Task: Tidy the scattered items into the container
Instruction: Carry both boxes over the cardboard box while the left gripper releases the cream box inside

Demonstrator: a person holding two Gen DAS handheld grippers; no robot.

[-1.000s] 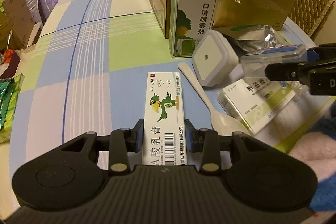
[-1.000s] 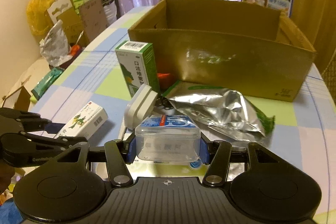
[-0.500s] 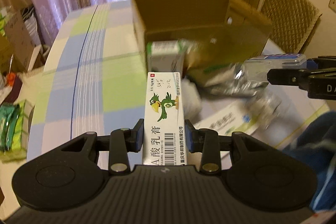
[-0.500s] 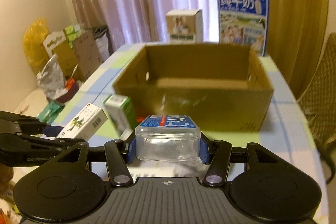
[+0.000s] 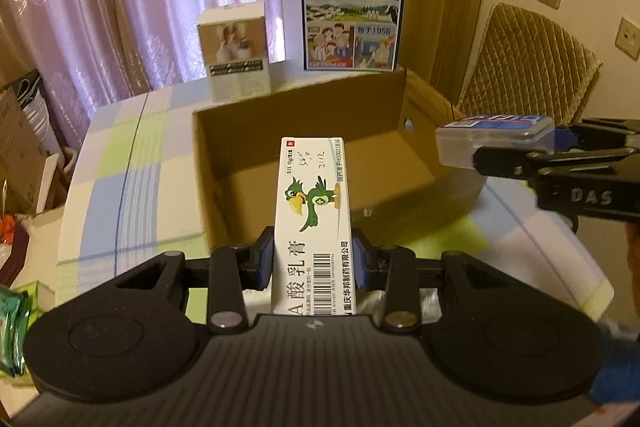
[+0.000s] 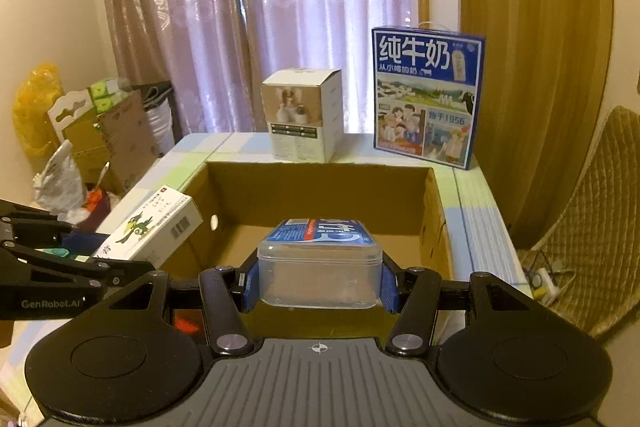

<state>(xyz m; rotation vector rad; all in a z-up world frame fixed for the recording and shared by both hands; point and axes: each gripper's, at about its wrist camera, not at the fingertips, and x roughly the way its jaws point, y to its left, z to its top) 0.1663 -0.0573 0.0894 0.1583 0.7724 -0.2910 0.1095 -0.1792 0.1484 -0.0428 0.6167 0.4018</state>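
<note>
Cardboard box (image 5: 304,163) now apparently beneath both items.

The far milk carton (image 6: 428,99) reads "纯牛奶"; the ointment box (image 5: 313,223) "酸乳膏"; the right gripper (image 5: 496,149) "DAS"; the left gripper (image 6: 144,251) "GenRobot.AI".

Checked table (image 5: 120,163); cardboard box (image 5: 296,115); milk carton (image 5: 352,15)

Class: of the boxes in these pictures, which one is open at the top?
The brown cardboard box under both grippers: its top is open and its inside shows. The blue milk carton and white printed box behind it are closed.
</note>
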